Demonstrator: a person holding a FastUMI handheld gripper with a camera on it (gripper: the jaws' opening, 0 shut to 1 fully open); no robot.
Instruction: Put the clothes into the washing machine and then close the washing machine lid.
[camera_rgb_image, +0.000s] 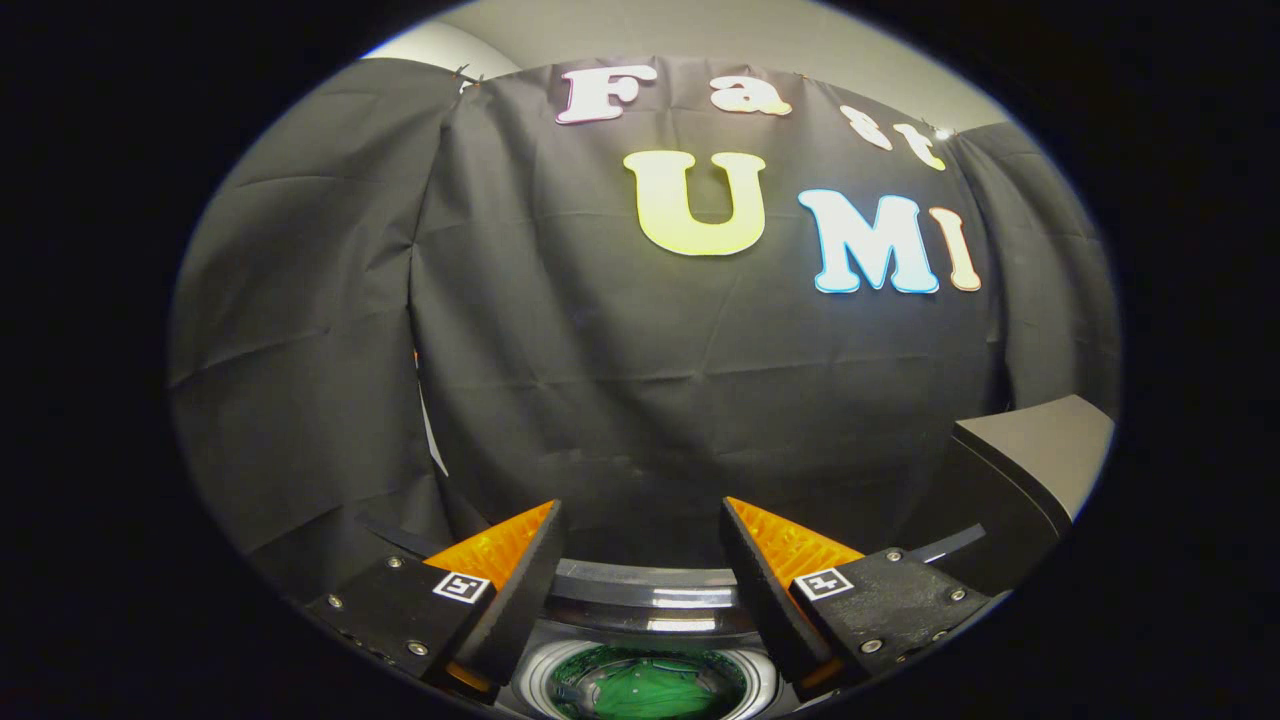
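Clothes (648, 690) lie in washing machine (650, 585) drum below parted gripper (640, 520).

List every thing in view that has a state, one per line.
Gripper: jaws open, nothing between them.
Washing machine: drum opening uncovered, below the jaws.
Green cloth: lying inside the drum.
Washing machine lid: raised, standing off to one side of the opening.
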